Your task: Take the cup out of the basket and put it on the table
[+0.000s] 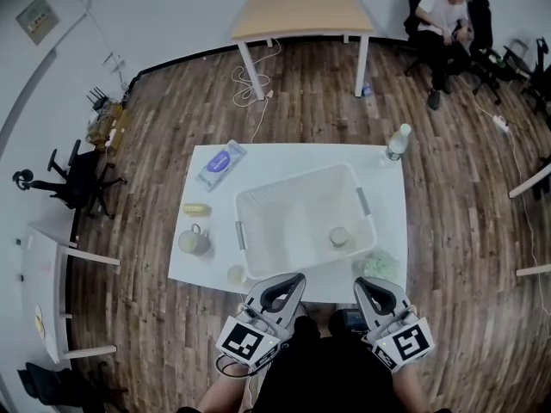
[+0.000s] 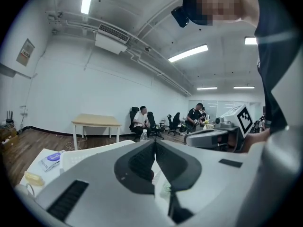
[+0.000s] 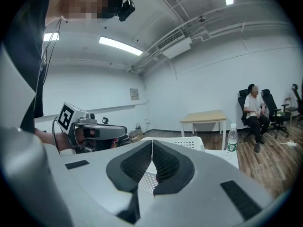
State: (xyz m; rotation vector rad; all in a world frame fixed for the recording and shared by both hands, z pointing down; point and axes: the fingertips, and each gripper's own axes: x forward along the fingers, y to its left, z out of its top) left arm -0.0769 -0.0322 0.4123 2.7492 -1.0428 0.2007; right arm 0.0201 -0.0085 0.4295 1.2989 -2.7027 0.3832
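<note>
A white mesh basket (image 1: pixel 258 198) stands in the middle of the white table (image 1: pixel 389 196). A small pale cup (image 1: pixel 339 237) sits upright inside it, near the front right corner. Both grippers hover at the table's near edge, just in front of the basket and apart from it. My left gripper (image 1: pixel 295 280) is shut with nothing in it, and its own view shows its jaws (image 2: pixel 154 142) closed together above the basket rim (image 2: pixel 94 152). My right gripper (image 1: pixel 362 285) is likewise shut and empty (image 3: pixel 152 142), facing the basket (image 3: pixel 182 142). Neither gripper view shows the cup.
On the table: a water bottle (image 1: pixel 397 142) at the back right, a wipes pack (image 1: pixel 221 164), a yellow item (image 1: pixel 196 209), a jug (image 1: pixel 193 241) and a small cup (image 1: pixel 236 274) at the left, a greenish bag (image 1: pixel 379 265) right of the basket. A wooden table (image 1: pixel 301 11) and a seated person (image 1: pixel 443 24) are behind.
</note>
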